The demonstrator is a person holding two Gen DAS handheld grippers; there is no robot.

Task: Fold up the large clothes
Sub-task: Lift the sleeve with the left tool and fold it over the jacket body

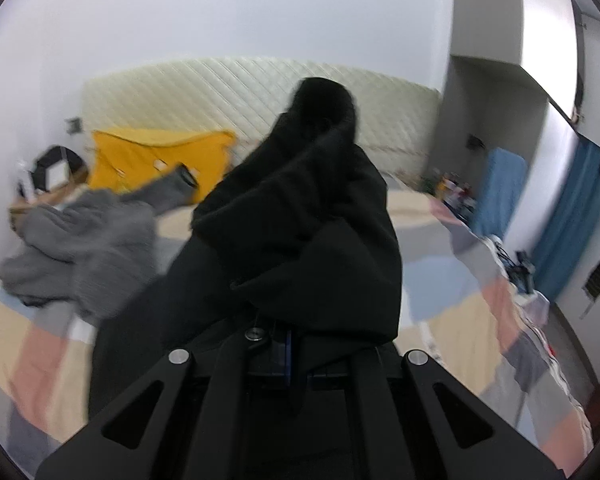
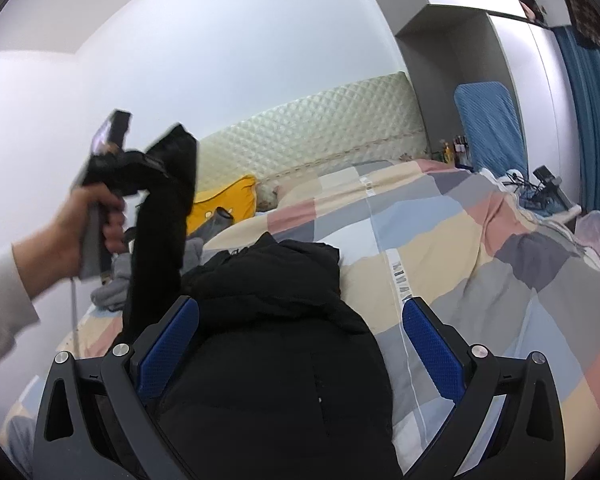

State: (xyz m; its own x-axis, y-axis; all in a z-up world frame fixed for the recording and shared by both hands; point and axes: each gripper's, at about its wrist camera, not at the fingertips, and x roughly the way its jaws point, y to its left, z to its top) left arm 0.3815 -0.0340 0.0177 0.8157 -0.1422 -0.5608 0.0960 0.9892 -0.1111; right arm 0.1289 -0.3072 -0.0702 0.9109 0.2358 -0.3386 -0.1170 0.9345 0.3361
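Observation:
A black padded jacket [image 2: 276, 320] lies on the patchwork bed cover [image 2: 440, 216]. My left gripper [image 2: 168, 168] is shut on the jacket's sleeve [image 2: 160, 232] and holds it up above the bed, at the left of the right wrist view. In the left wrist view the black fabric [image 1: 300, 216] drapes over the shut fingers and hides their tips. My right gripper [image 2: 298, 344] is open, with its blue pads [image 2: 432, 344] either side of the jacket's body, touching nothing that I can see.
A grey garment [image 1: 80, 248] lies crumpled on the bed's left side beside a yellow pillow [image 1: 156, 160]. A quilted headboard [image 2: 320, 136] stands behind. A blue chair [image 2: 488, 120] and a cluttered desk [image 2: 548, 188] stand at the right.

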